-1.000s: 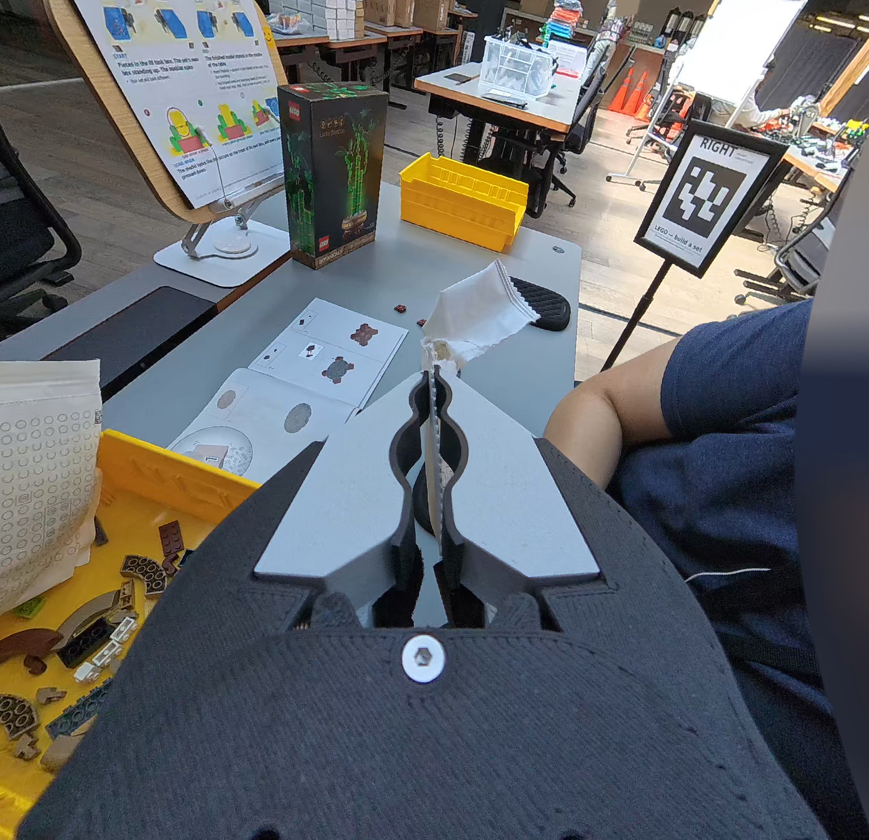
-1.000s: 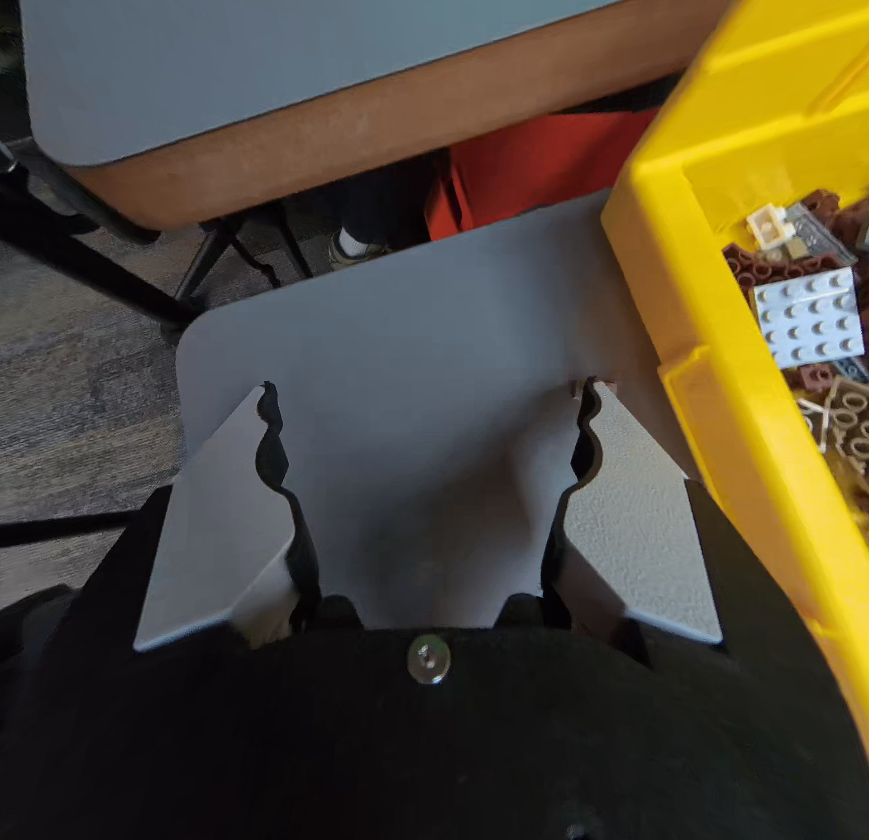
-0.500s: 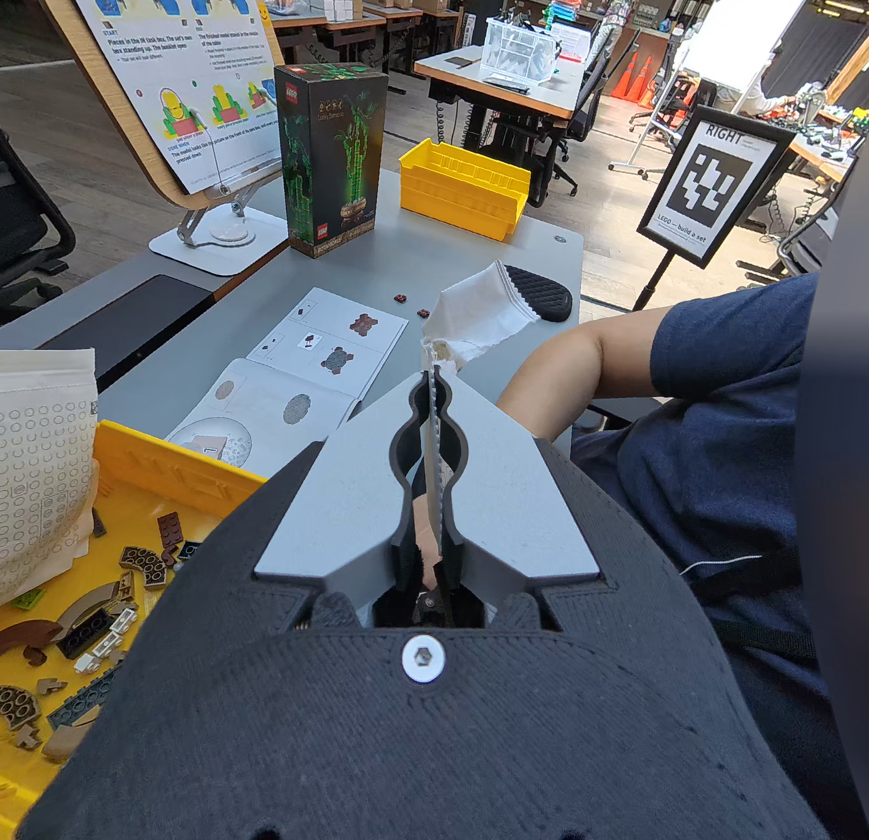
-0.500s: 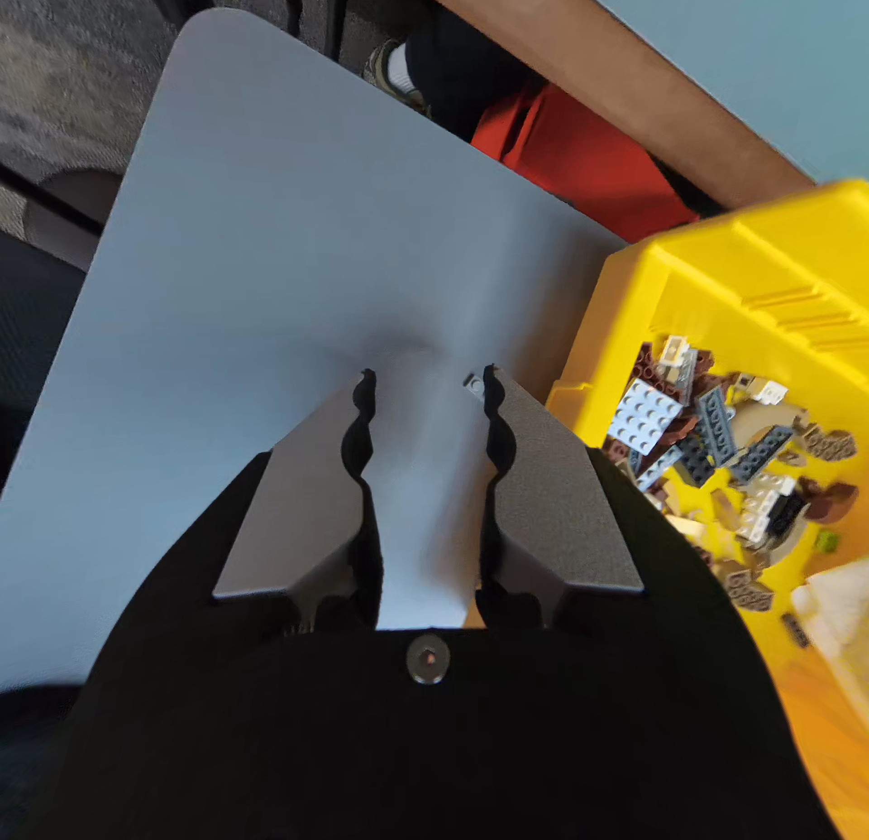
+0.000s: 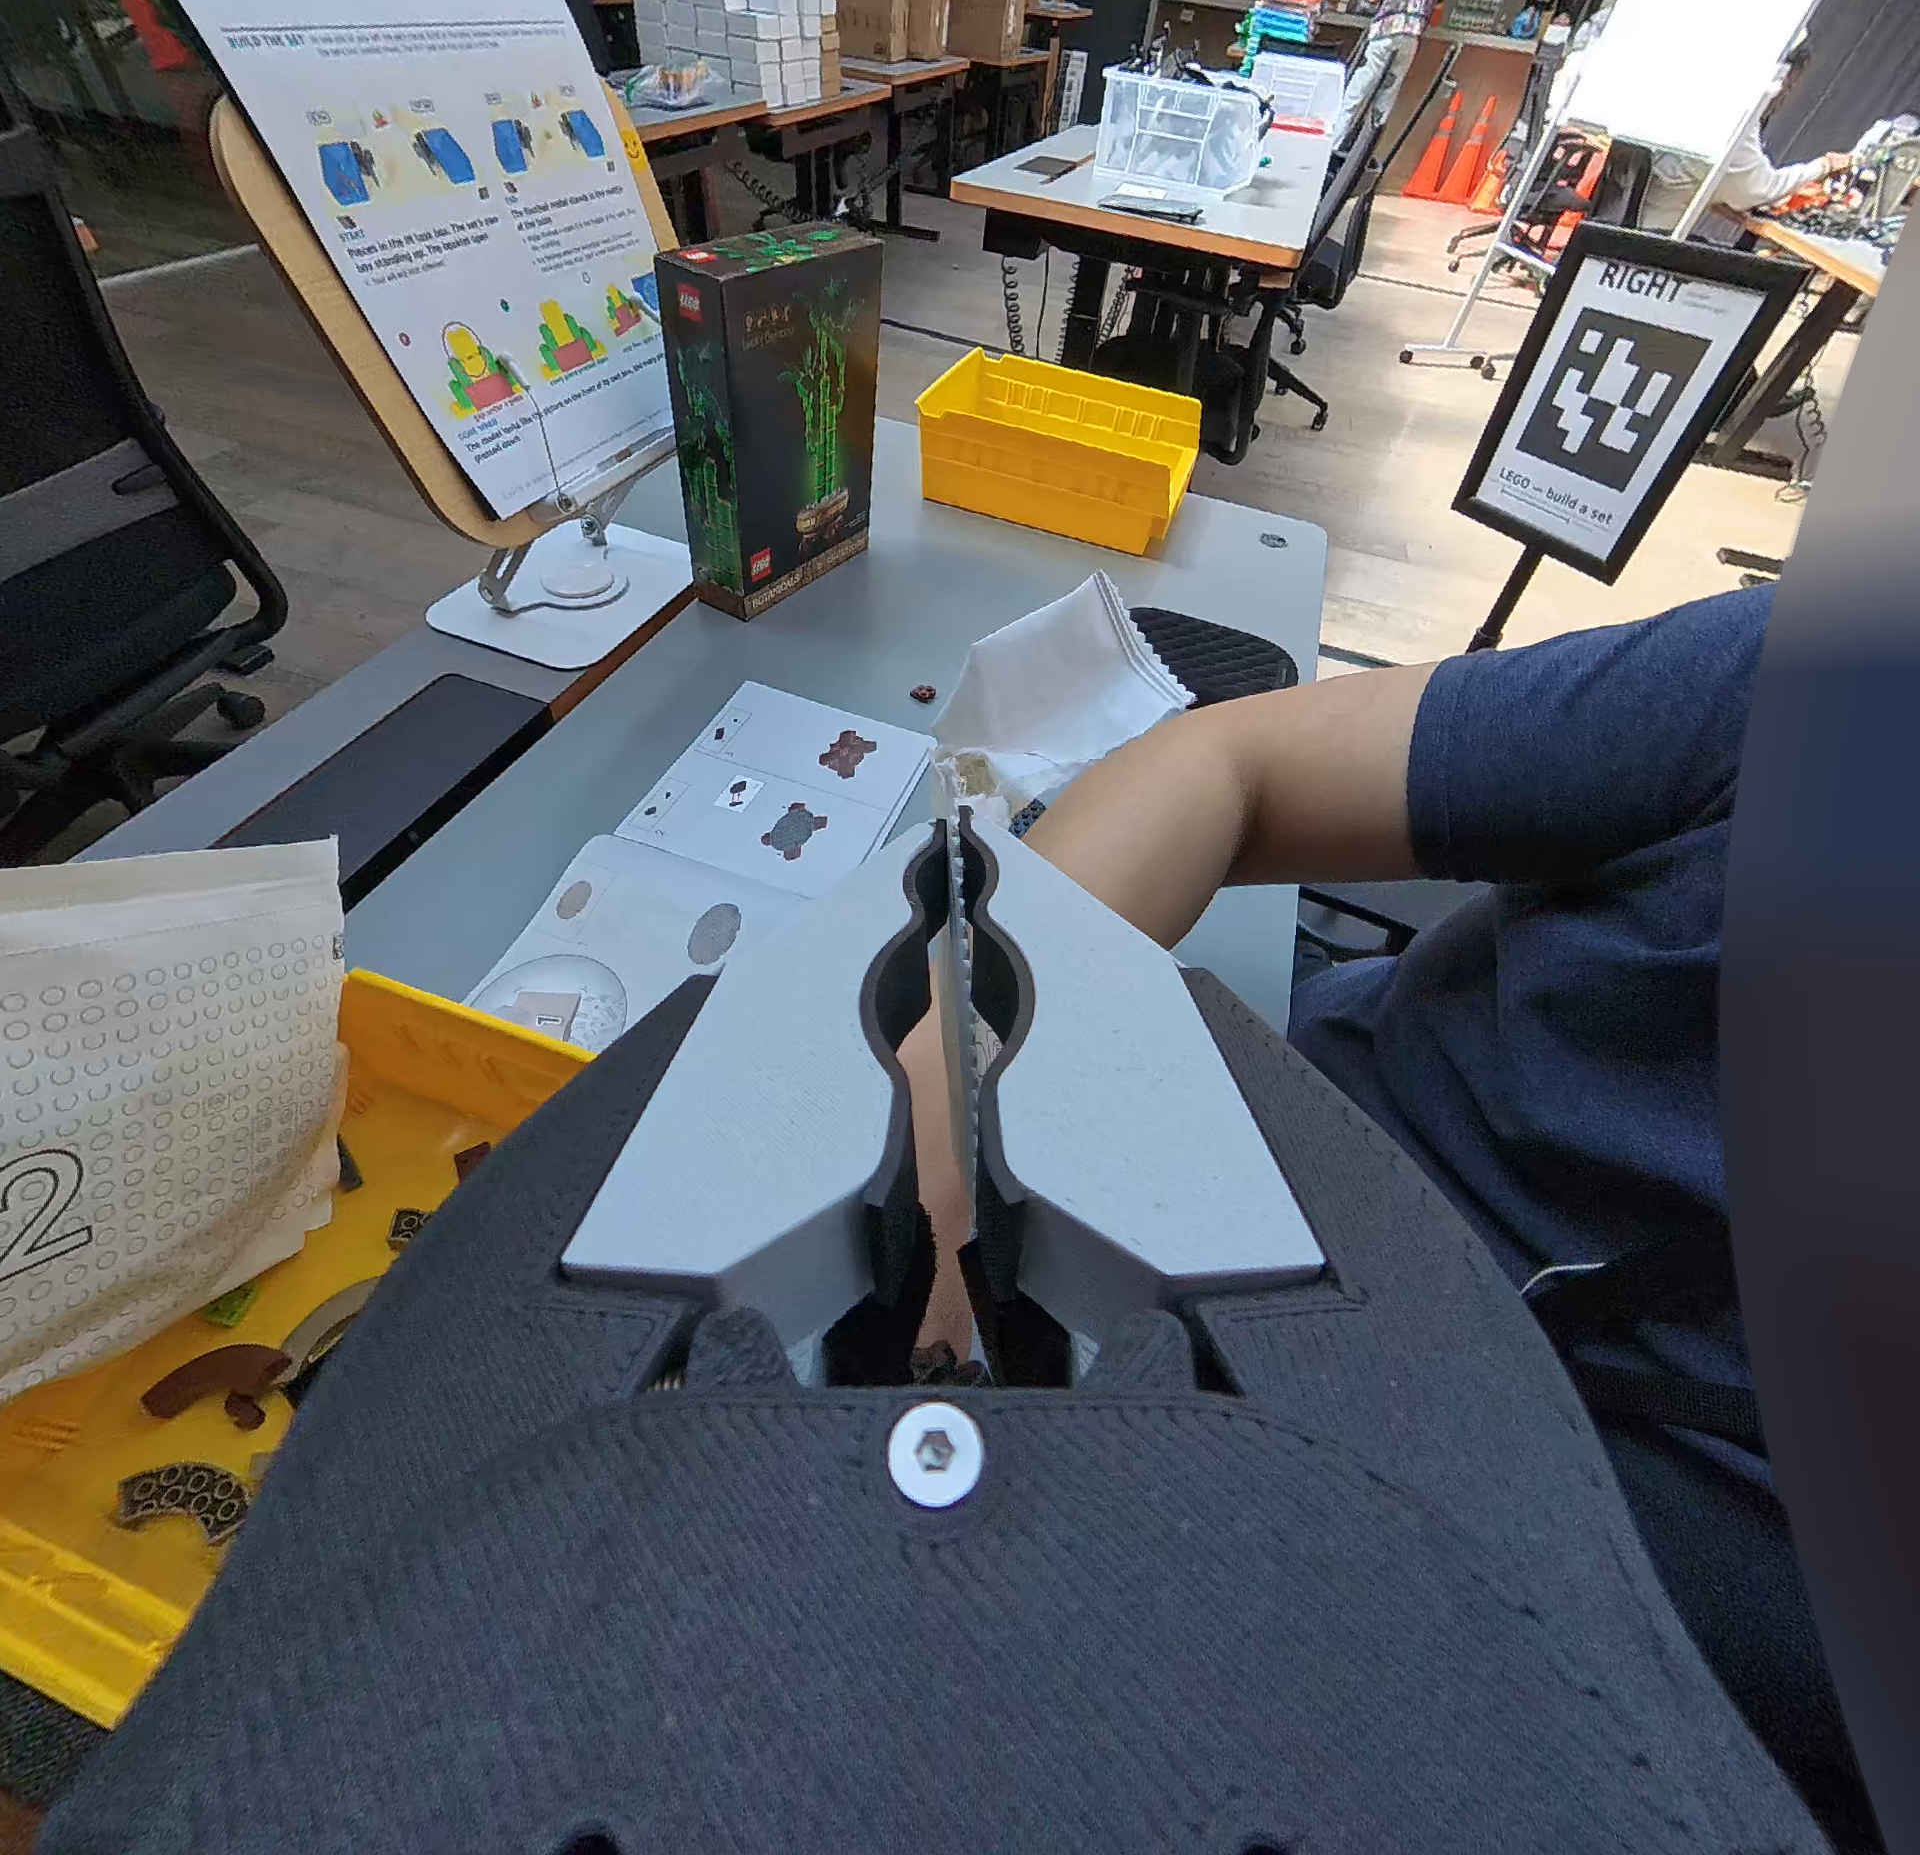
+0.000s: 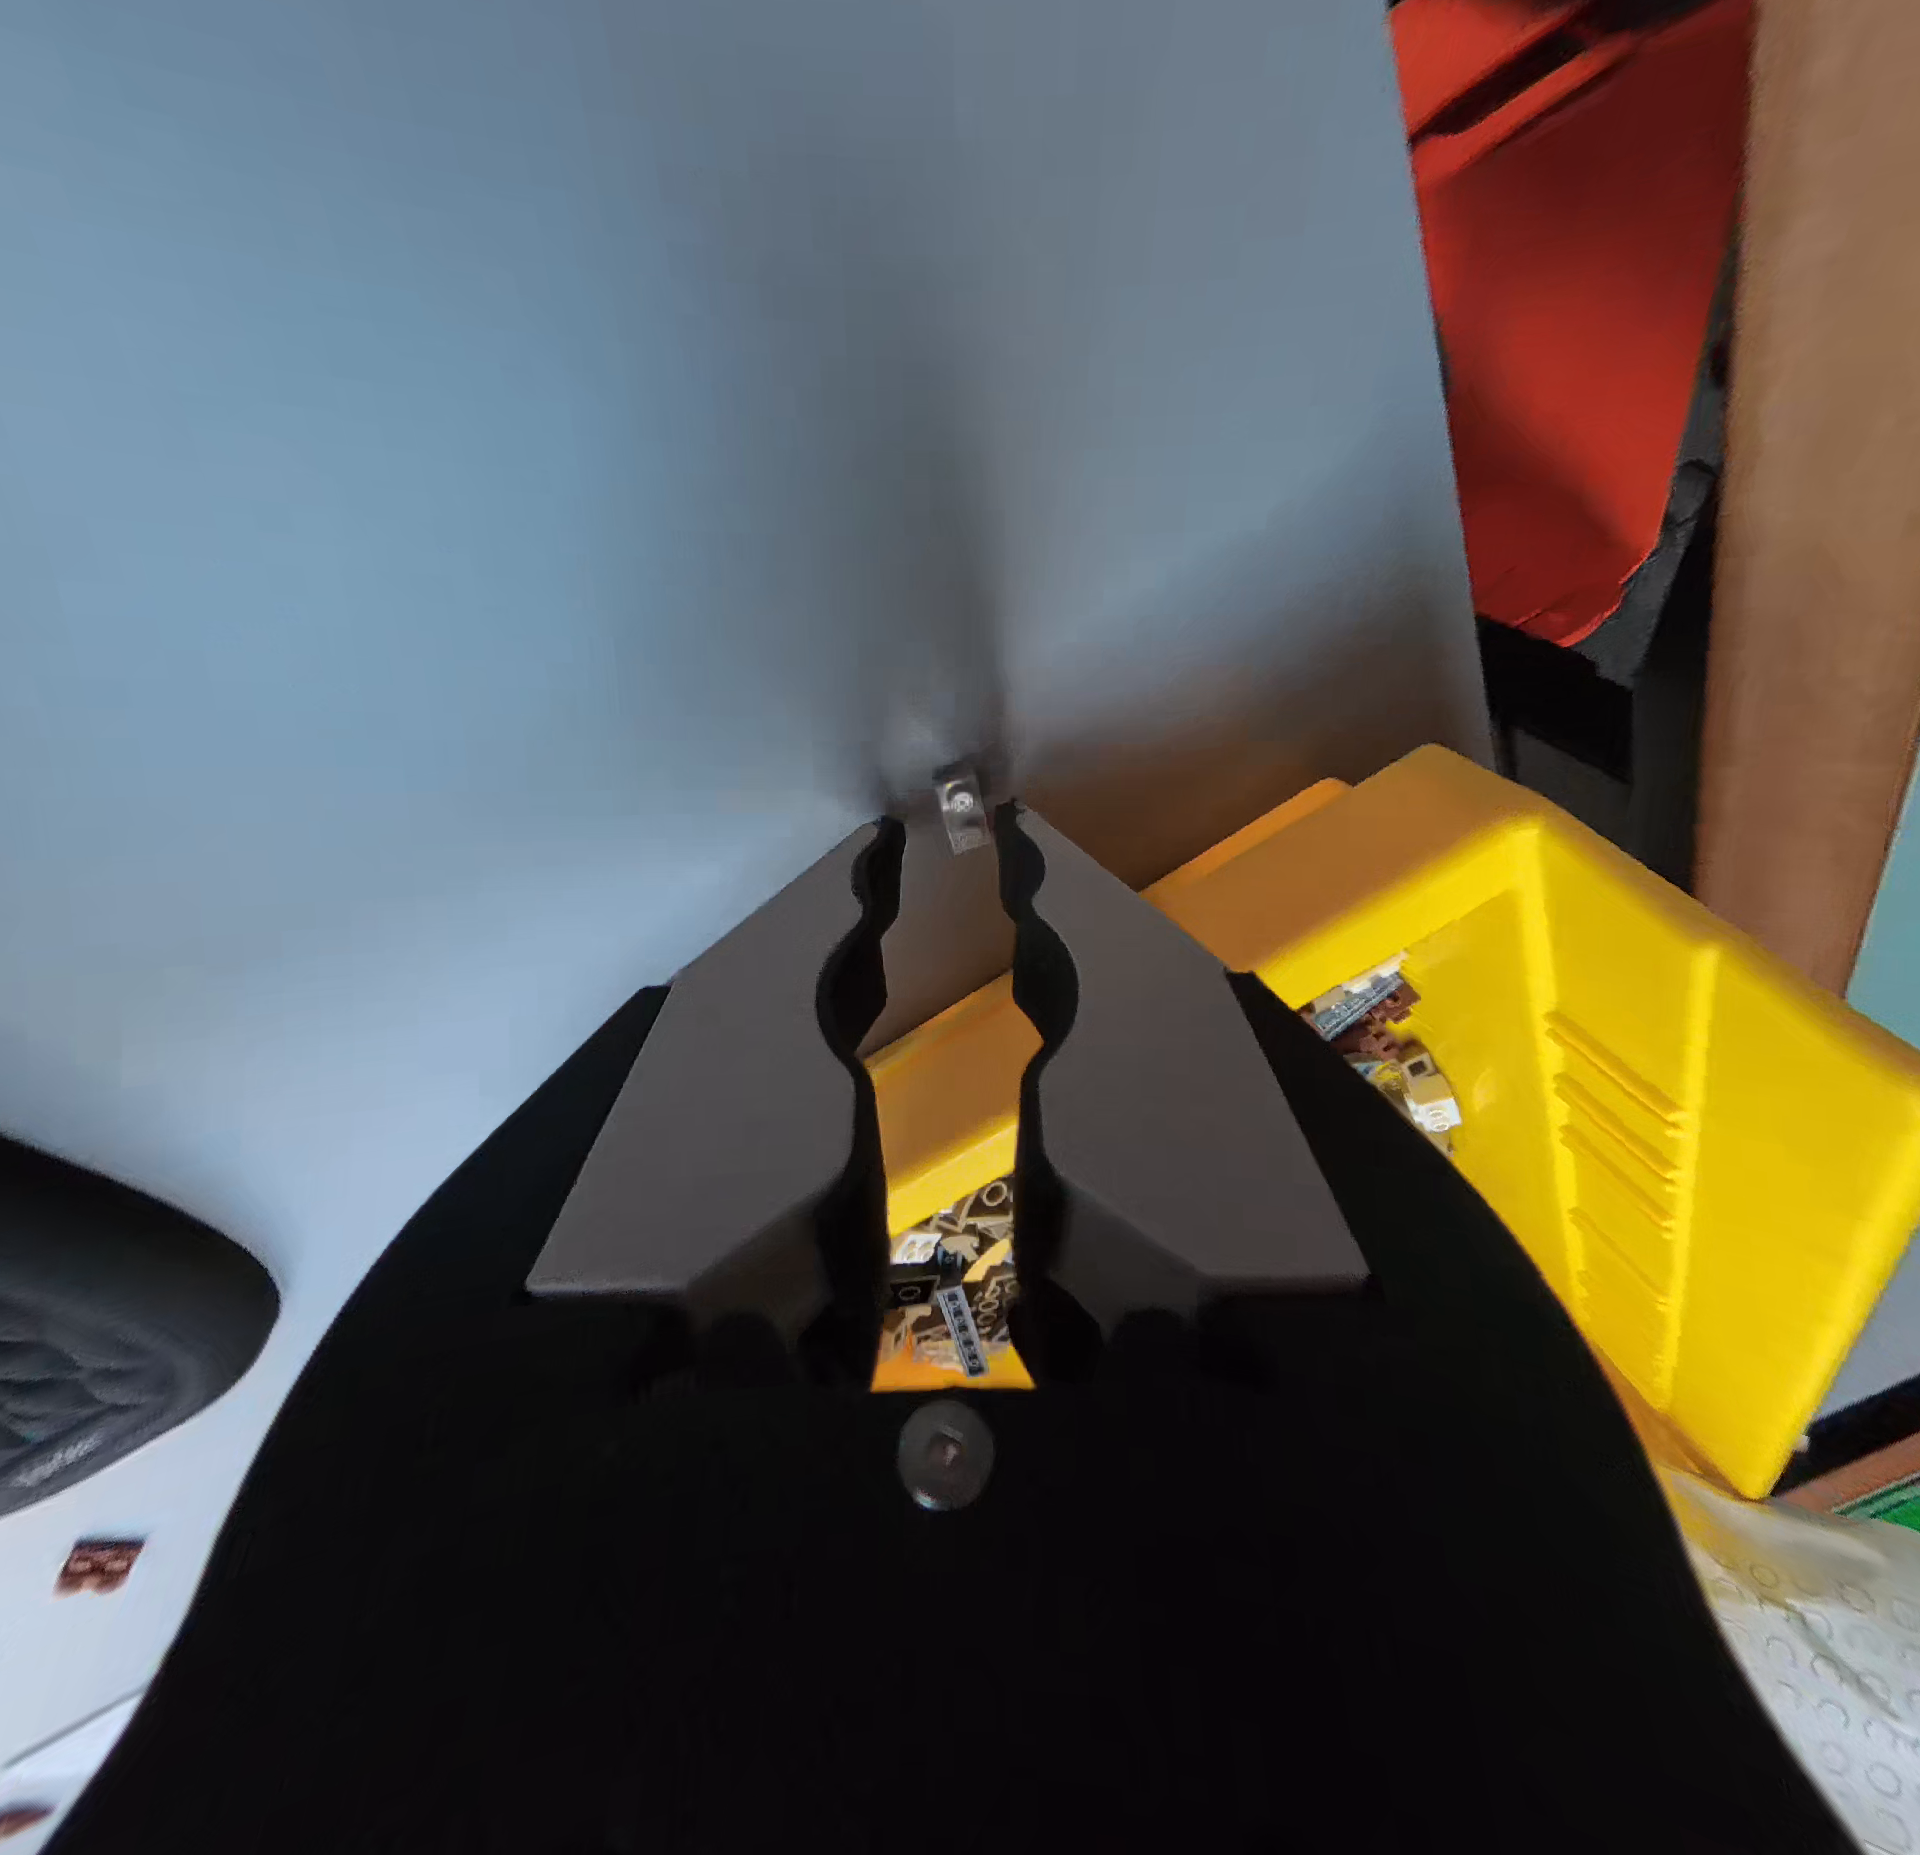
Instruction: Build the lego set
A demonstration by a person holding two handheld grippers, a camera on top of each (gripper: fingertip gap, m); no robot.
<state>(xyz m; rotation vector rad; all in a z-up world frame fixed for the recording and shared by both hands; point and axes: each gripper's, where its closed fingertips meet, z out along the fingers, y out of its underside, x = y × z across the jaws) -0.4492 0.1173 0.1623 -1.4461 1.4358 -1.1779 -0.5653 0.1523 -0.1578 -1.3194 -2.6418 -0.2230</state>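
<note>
The left gripper (image 5: 954, 831) is clenched on a thin grey studded plate (image 5: 961, 1016) standing edge-on between its fingers. Beside it to the left sits the yellow plastic bin of loose bricks (image 5: 457, 1052), with a white paper bag (image 5: 156, 1067) leaning in it. Beyond the bin lies the open white instruction booklet (image 5: 790, 777), farther off the upright dark lego box (image 5: 774, 413). The right gripper (image 6: 948, 820), fingers narrowly parted, has a small grey stud piece (image 6: 960, 813) at its right tip, above the grey tabletop (image 6: 520, 455) by that bin (image 6: 1558, 974).
</note>
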